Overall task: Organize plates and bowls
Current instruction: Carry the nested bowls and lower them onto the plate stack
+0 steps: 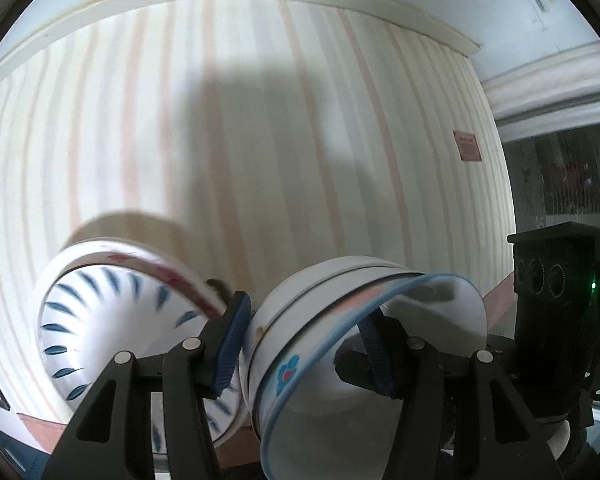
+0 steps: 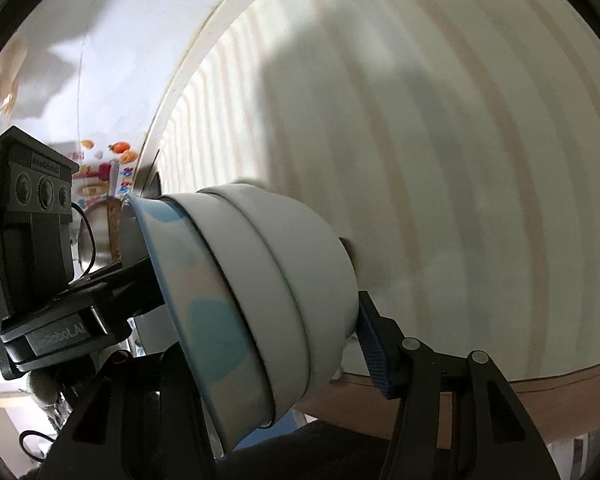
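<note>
**Item 1: bowls** (image 1: 312, 320). Stack of 3, nested, white outside, top one w/ blue rim and a small flower mark. Tipped on its side, mouth twd me, clear of the table (image 1: 260, 120). Sits over the table's near edge, approx. mid-way along it.

**Item 2: my left claw** (image 1: 304, 340). Pinching the bowls by the wall: one blue pad (image 1: 230, 344) flat on the outside, the other inside the top bowl. Seen from the right-wrist view, it comes in at the stack's rim on the left.

**Item 3: my right claw** (image 2: 272, 344). Also pinching the bowls, opp. side of the stack. Outer pad (image 2: 374, 344) is against the outermost bowl low on its wall. The inner finger is hidden behind the stack.

**Item 4: leaf bowl** (image 1: 100, 320). White, blue leaf strokes, red band at rim. Blurred. At the near-left corner of the table, just beside my left claw's outer finger; contact w/ the table not clear.

**Item 5: table.** Pale striped cloth, brown near edge.

**Item 6: label** (image 1: 468, 146). Small, red, at the table's right edge; text unreadable.
</note>
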{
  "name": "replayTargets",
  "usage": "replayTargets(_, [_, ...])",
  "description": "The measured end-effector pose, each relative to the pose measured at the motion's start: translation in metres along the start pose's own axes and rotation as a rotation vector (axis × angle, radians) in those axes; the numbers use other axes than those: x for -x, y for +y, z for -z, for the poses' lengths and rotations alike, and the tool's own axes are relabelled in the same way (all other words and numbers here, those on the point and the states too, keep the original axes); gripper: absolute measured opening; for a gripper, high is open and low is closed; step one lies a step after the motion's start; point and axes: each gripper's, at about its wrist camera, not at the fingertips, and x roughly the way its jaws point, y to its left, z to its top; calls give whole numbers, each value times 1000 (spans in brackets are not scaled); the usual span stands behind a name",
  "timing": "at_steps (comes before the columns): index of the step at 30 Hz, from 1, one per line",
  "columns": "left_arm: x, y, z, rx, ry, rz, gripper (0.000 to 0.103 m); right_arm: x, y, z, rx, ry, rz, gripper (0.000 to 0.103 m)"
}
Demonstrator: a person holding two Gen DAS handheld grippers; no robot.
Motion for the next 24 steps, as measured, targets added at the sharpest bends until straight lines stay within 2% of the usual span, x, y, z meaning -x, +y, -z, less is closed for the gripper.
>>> replayTargets(12, [36, 70, 19, 159, -82, -14, 52, -49, 79, -12, 144, 106, 2, 57])
replayTargets(16, [40, 96, 32, 213, -88, -22, 52, -54, 80, -1, 188, 159, 4, 56])
replayTargets(24, [36, 136, 50, 304, -84, -30, 52, -100, 100, 8, 233, 239, 21, 56])
